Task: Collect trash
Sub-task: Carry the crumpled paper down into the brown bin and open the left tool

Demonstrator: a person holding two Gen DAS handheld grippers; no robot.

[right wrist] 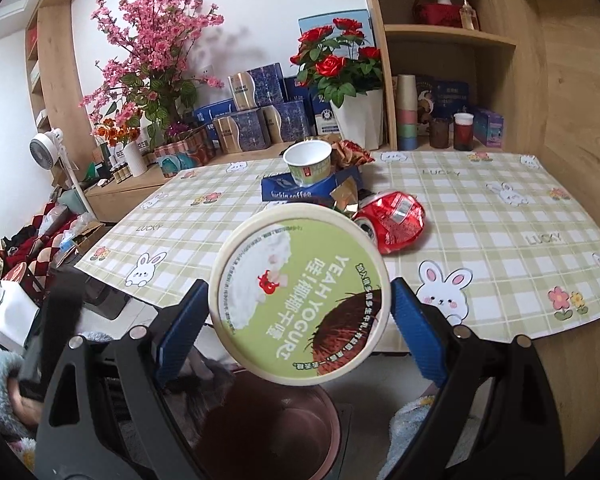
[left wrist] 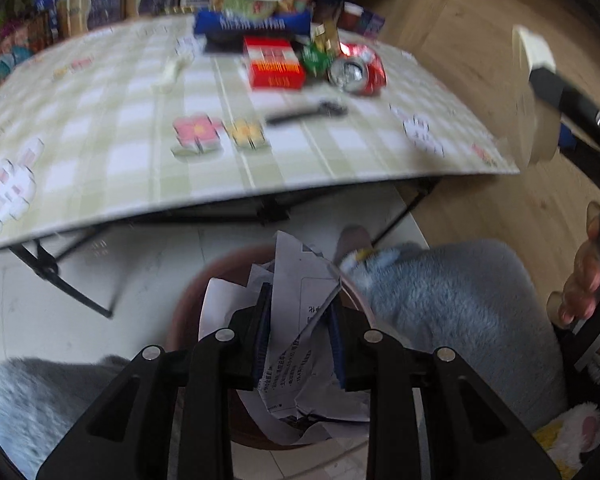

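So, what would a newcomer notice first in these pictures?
The round yogurt lid, clamped between the right gripper's blue pads above the brown bin. Next, the crumpled paper pinched in the left gripper over that bin. Behind them, the crushed red can lies on the checked table.

Black claw (left wrist: 300, 332), blue pads, fluffy grey-blue sleeves.

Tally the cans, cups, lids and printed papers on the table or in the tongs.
can: 1
cup: 1
lid: 1
paper: 1
Total: 4
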